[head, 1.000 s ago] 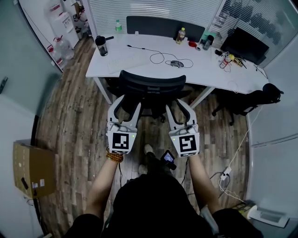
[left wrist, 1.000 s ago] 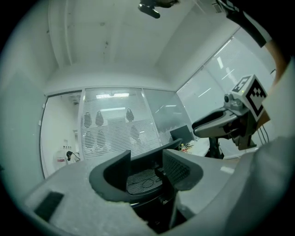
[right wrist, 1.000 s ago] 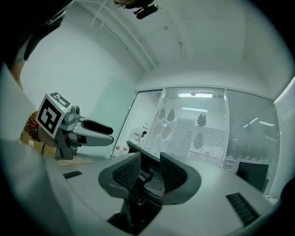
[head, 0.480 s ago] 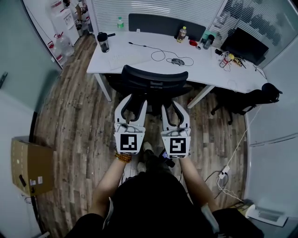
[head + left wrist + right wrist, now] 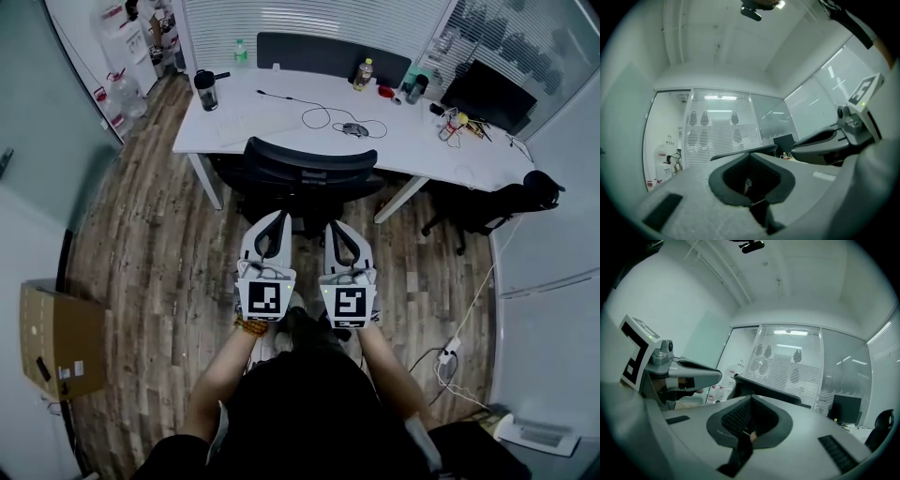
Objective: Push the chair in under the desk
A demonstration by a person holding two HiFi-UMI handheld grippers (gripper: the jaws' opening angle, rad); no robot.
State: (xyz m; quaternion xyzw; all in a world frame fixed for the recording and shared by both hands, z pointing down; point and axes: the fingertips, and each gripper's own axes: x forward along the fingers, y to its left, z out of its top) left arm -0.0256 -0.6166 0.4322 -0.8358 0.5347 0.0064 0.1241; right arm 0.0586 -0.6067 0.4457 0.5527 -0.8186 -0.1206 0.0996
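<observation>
A white rectangular desk stands on the wood-plank floor, bearing a dark lidded travel mug at its left end, a looping black cable, a yellow-capped drink bottle and a black flat monitor, while a black mesh-backed office chair and a brown cardboard box stand on the floor.

Chair at near edge of desk, box far L.

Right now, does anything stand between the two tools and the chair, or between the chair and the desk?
Nothing visible does. The left tool and the right tool have just closed empty, behind the chair, with only bare floor between. The chair already appears close against the desk edge.
</observation>
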